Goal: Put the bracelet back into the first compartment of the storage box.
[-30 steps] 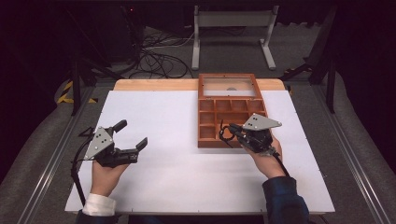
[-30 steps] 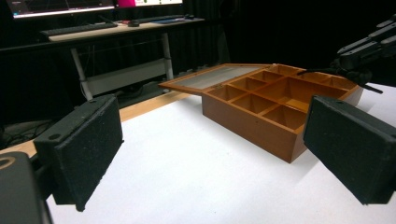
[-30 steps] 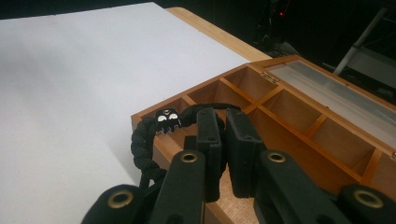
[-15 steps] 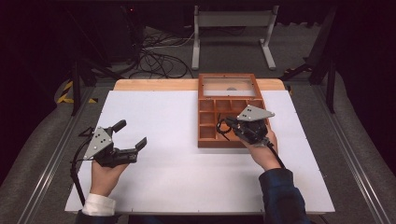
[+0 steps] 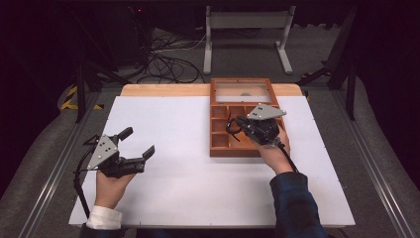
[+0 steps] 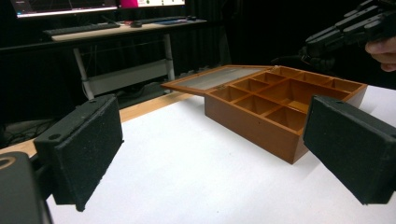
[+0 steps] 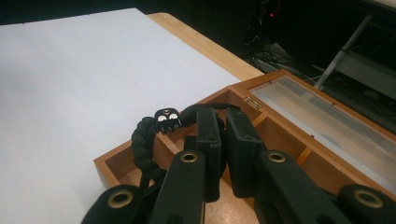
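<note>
A brown wooden box (image 5: pixel 214 148) with several compartments lies open at the table's right middle, its glass-paned lid (image 5: pixel 242 91) laid flat behind it. My right gripper (image 5: pixel 238 124) hovers over the compartments, shut on a black braided bracelet (image 5: pixel 230 128). In the right gripper view the bracelet (image 7: pixel 142 140) loops out to the left of the closed jaws, with a small skull bead (image 7: pixel 166 119) on it, above the box's (image 7: pixel 109 165) near corner. My left gripper (image 5: pixel 138 143) rests at the left with nothing between its wide-apart jaws. In the left gripper view its pads (image 6: pixel 84 149) frame the box (image 6: pixel 252 126).
The white table top (image 5: pixel 173 178) has a wooden strip (image 5: pixel 163 90) along its far edge. Behind the table stand a metal frame (image 5: pixel 245 29) and loose cables (image 5: pixel 168 64) on the floor. Rails run along both sides of the table.
My right gripper has moved away from the person and slightly left with the bracelet, from the box's near right edge to over its compartments. The left gripper has stayed put.
</note>
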Motion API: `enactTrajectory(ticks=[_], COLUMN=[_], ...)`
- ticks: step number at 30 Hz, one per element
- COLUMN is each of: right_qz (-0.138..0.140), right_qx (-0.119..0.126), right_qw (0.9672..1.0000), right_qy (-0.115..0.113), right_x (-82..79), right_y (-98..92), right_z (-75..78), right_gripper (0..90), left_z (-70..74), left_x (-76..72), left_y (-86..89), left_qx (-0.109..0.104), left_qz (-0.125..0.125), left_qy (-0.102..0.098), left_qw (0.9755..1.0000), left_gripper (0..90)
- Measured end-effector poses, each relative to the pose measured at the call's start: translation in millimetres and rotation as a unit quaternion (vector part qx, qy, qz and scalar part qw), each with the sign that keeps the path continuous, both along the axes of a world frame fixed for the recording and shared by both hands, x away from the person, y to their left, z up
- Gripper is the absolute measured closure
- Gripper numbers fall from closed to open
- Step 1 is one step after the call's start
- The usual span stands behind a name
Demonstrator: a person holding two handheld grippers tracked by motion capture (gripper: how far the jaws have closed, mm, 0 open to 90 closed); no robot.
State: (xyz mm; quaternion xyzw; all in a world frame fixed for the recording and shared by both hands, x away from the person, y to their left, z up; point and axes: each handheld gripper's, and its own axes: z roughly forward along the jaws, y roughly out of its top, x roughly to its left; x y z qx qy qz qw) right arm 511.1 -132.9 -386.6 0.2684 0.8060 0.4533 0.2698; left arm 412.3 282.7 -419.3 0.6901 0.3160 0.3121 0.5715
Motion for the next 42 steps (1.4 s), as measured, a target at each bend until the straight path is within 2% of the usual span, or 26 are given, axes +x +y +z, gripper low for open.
enactTrajectory(ticks=[12,17,32,40,42], right_qz=[0.000,0.000,-0.006,-0.005,-0.002], right_qx=[0.005,0.003,0.017,0.015,0.006], right_qw=[1.0000,1.0000,0.9998,0.9998,0.9999], right_qy=[-0.002,0.001,0.007,0.011,0.009], right_x=[16.9,22.0,42.1,50.0,50.4], right_y=[9.7,13.8,21.0,25.0,29.1], right_z=[7.0,6.2,6.1,5.6,9.2], right_gripper=[85.2,85.2,85.2,85.2,85.2], left_z=[-0.4,-0.9,-1.2,-1.6,-1.8], left_x=[0.7,0.8,1.0,1.2,1.3], left_y=[1.6,1.6,3.5,3.7,3.6], left_qx=[0.001,0.002,0.001,0.000,-0.001], left_qz=[0.000,0.001,0.002,0.002,0.003], left_qy=[0.000,0.001,0.000,0.000,0.001], left_qw=[1.0000,1.0000,1.0000,1.0000,1.0000], left_gripper=[5.5,5.5,5.5,5.6,5.6])
